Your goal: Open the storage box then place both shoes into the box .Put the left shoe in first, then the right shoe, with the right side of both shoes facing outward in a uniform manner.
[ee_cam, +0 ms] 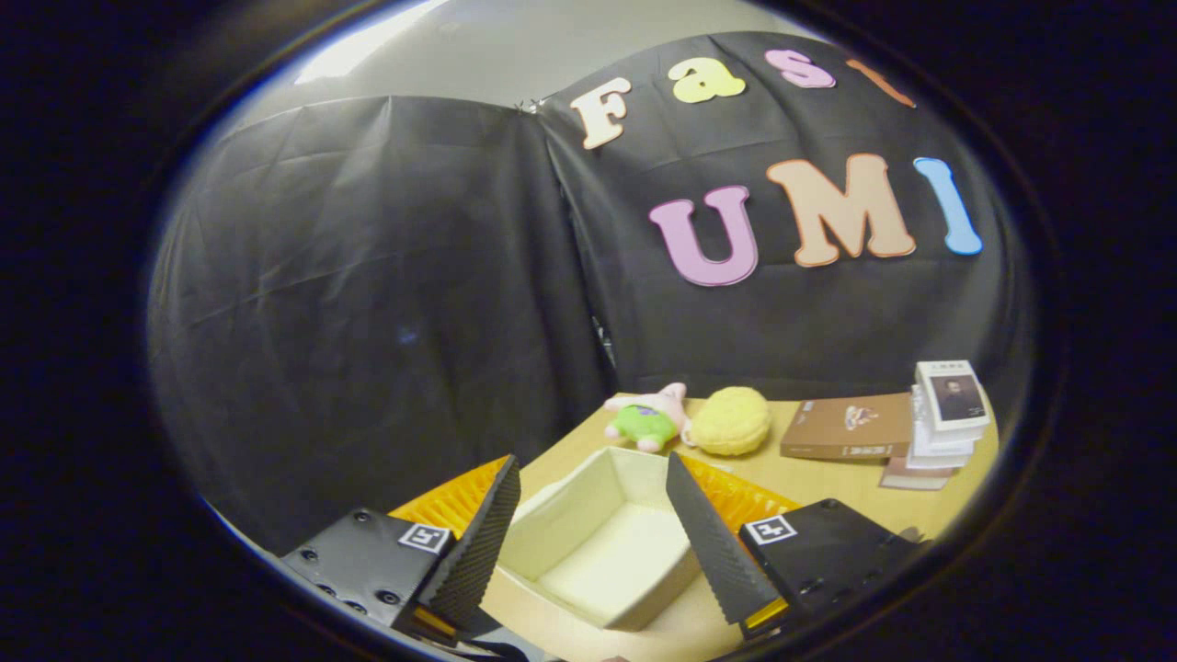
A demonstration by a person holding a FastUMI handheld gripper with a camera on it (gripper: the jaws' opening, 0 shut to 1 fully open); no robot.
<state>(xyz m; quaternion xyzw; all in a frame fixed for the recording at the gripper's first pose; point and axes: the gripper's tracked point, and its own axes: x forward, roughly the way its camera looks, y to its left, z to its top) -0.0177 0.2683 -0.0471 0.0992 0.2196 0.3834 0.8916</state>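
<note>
I hold the gripper (588,542) above the open storage box (607,542), fingers spread wide and empty. The box interior is bare, so I judge no shoe is placed yet.

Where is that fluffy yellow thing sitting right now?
The fluffy yellow toy sits on the wooden table, well beyond the open jaws and the open white box, between a pink-and-green plush and a brown book.

Light comes from overhead, where a bright strip glares on the ceiling (368,41). The cloth walls stay dim. The storage box (598,542) catches soft, even light. Fisheye bending curves everything outward, and the spread fingers (588,542) blur slightly.
</note>
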